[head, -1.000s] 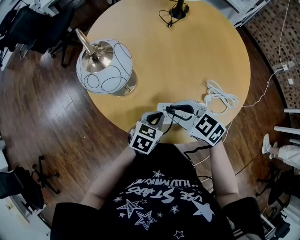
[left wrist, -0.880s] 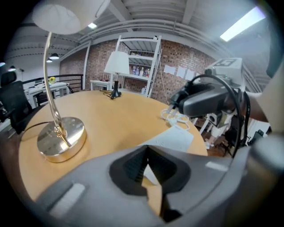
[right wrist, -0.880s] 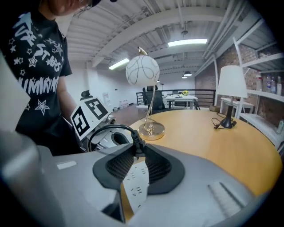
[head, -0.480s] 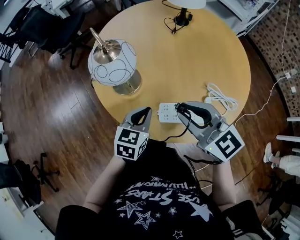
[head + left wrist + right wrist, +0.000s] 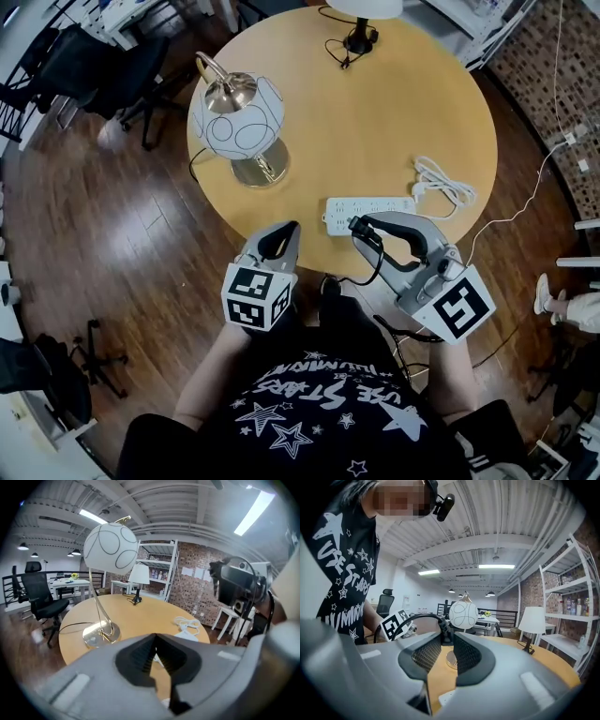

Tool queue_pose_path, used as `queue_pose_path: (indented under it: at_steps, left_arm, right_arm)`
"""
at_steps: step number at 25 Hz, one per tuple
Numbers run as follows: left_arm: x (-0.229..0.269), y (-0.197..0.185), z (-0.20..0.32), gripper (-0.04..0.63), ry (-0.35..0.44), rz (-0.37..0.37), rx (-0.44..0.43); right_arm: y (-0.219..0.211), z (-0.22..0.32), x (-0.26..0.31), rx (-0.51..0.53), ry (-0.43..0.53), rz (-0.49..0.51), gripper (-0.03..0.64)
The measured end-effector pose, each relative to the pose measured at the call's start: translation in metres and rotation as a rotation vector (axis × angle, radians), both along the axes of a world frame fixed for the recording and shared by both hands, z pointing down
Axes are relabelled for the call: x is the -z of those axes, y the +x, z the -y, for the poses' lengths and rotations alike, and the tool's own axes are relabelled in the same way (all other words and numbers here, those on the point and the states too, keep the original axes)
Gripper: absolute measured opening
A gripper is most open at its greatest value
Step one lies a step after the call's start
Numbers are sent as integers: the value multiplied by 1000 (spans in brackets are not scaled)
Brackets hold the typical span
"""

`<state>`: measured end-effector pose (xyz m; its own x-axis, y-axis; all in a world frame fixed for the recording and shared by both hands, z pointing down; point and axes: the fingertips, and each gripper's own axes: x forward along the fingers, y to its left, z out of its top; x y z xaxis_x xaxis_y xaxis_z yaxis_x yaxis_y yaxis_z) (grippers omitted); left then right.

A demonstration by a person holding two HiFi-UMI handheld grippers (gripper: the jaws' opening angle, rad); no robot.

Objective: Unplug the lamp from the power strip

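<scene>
The lamp (image 5: 236, 117), a white globe shade on a brass base, stands at the left of the round wooden table (image 5: 375, 112). The white power strip (image 5: 368, 209) lies near the table's front edge. My right gripper (image 5: 359, 225) is shut on the lamp's black plug (image 5: 357, 225), held in the air just in front of the strip and clear of it. The black cord (image 5: 376, 265) loops down from the plug. The right gripper view has the plug (image 5: 443, 633) pinched at the jaw tips. My left gripper (image 5: 289, 228) is shut and holds nothing, off the table's front edge.
A coiled white cable (image 5: 442, 183) lies right of the strip. A small lamp with a black base (image 5: 359, 36) stands at the table's far edge. Office chairs (image 5: 103, 56) stand on the wood floor to the left. A thin cable (image 5: 525, 192) runs over the floor at right.
Both grippers have risen and drawn back toward the person. The right one has lifted the black plug off the power strip. The left one has left the strip's end.
</scene>
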<state>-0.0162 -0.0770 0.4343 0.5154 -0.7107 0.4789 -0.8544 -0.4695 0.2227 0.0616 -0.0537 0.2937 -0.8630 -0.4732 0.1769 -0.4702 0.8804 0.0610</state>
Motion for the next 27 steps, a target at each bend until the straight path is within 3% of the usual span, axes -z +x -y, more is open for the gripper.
queue_pose_path:
  at_steps: [13,20,27]
  left_arm:
    - [45,-28,-34,5,132,-79,-112]
    - [78,-34,-44,5,262,-135,-110]
    - [116,-26,-58,4,403,-187,-167]
  right_arm:
    - [-33,-46,3,-165,77,-51,86]
    - [-38,-53,-1,-209,79,-54,86]
    - [-35,-55,-8,-249,70,-71,86]
